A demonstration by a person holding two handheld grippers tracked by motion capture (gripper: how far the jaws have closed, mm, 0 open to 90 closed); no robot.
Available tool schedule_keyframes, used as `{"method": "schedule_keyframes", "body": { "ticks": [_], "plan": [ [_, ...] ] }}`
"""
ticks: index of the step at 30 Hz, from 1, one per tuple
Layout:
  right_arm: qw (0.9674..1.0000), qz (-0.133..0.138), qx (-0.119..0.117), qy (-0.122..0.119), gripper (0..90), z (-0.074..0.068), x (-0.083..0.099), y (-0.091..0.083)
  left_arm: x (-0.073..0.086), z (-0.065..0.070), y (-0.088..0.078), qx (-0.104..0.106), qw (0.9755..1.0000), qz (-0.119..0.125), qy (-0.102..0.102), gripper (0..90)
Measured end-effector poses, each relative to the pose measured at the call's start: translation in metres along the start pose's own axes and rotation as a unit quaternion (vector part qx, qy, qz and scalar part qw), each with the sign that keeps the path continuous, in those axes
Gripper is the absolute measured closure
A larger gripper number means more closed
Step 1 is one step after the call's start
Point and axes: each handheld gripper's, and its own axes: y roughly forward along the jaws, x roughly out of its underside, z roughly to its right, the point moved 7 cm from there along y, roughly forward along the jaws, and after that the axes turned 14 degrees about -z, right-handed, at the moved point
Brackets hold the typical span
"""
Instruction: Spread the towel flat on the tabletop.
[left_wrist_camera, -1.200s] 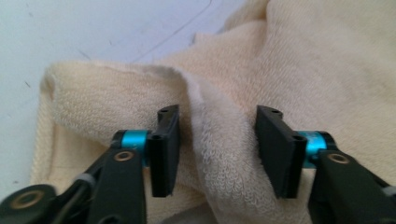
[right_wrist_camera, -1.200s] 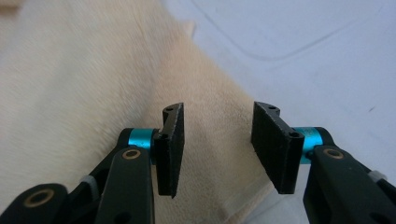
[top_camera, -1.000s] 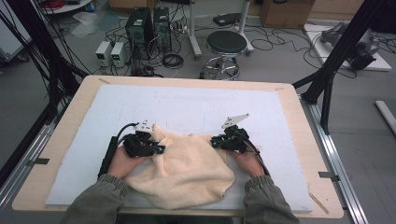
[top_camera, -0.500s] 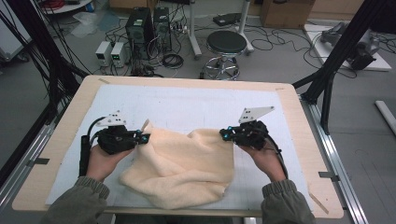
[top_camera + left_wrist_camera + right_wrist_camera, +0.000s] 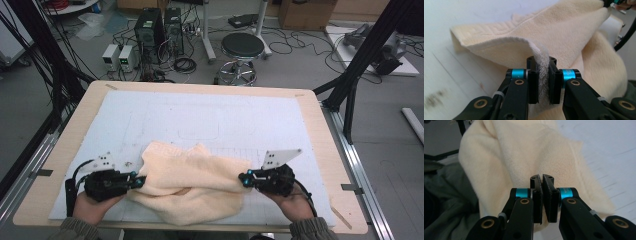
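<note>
A robotics or recording lab: the pale wooden counter (image 5: 320, 130) under a white mat stands inside a frame of black metal struts (image 5: 367, 55). On the grey floor behind it sit two black computer towers (image 5: 160, 27), small white power supplies (image 5: 119, 56), tangled black cables (image 5: 295, 37), a black round stool (image 5: 242, 46) and cardboard boxes (image 5: 305, 12).

Our left gripper (image 5: 141, 180) low at near left, jaws clamped tight, pointing right. Our right gripper (image 5: 243, 178) at near right, jaws pinched tight, pointing left. Hands well apart, forearms entering from bottom edge.
</note>
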Motion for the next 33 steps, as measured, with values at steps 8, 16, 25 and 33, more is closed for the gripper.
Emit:
{"method": "schedule_keyframes", "body": {
  "ticks": [8, 16, 25, 33],
  "plan": [
    [0.9993, -0.028, -0.023, 0.006, 84.1, -0.021, 0.025, 0.025, 0.013, 0.014, -0.004, 0.013, 0.9996, -0.017, 0.018, 72.6],
    [0.9998, 0.008, -0.016, 0.001, 64.3, -0.018, 0.002, 0.001, -0.01, 0.017, -0.029, 0.003, 0.9989, 0.004, 0.047, 58.4],
    [0.9995, 0.024, 0.013, 0.015, 55.1, 0.009, -0.011, -0.01, -0.036, 0.008, -0.041, -0.007, 0.9978, 0.023, 0.061, 49.9],
    [0.9997, 0.018, -0.005, 0.018, 47.6, 0.026, -0.027, 0.016, -0.059, -0.002, -0.03, -0.008, 0.9954, 0.031, 0.09, 47.7]
  ]
}}
